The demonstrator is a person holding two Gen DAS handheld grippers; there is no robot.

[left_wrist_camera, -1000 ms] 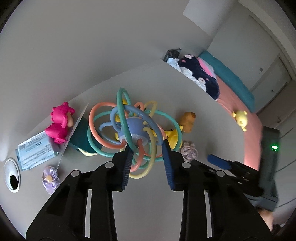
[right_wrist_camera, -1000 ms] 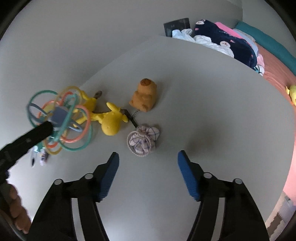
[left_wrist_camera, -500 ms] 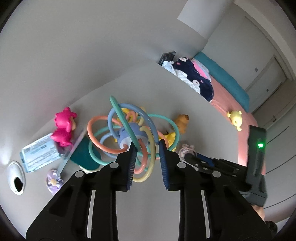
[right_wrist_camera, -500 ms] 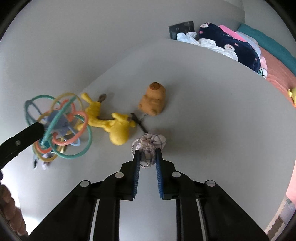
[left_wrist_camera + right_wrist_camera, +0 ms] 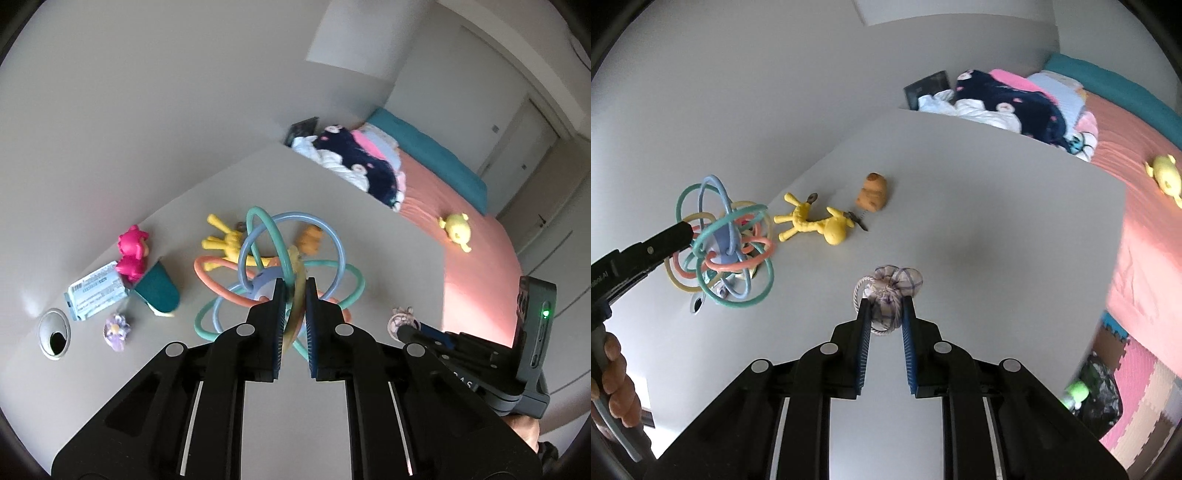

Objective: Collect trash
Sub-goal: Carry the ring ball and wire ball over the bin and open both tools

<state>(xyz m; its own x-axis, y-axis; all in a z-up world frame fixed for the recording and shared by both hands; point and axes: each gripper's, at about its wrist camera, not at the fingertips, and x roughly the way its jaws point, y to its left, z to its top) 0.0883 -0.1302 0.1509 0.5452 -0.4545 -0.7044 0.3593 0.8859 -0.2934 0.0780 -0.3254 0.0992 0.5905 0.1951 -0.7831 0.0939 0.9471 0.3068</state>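
Pale grey desk (image 5: 369,236) fills both views, set against a plain wall, with a pink-covered bed (image 5: 476,236) beyond its far edge. Taking the yellow giraffe toy (image 5: 812,223) lying mid-desk as the landmark and reading left to right:

Far to the left of the giraffe, a round cable hole (image 5: 54,332) sits in the desk, then a printed wrapper (image 5: 96,294), a small purple flower piece (image 5: 116,329), a bright pink figure (image 5: 132,252) and a teal cup on its side (image 5: 158,291).

Just left of the giraffe and raised off the desk hangs the loop rattle (image 5: 720,243), a ball of coloured rings. The left gripper (image 5: 293,299) has its two jaws together on one yellowish ring of it.

Just right of the giraffe stands a small brown bear figure (image 5: 872,192), touching nothing.

Nearer the camera than the giraffe, the cloth pouch (image 5: 890,291), checked fabric with a cord, is clamped between the jaws of the right gripper (image 5: 885,321) and appears clear of the desk.

Both hands seem to be at the carrying stage of collecting. To do it well, I judge the left grip is the weak one: a single thin, springy ring could slide between the pads, so carry it level and without jerks. The pouch's loose cord may catch on the giraffe, so keep it high when passing over. No bin is in view.
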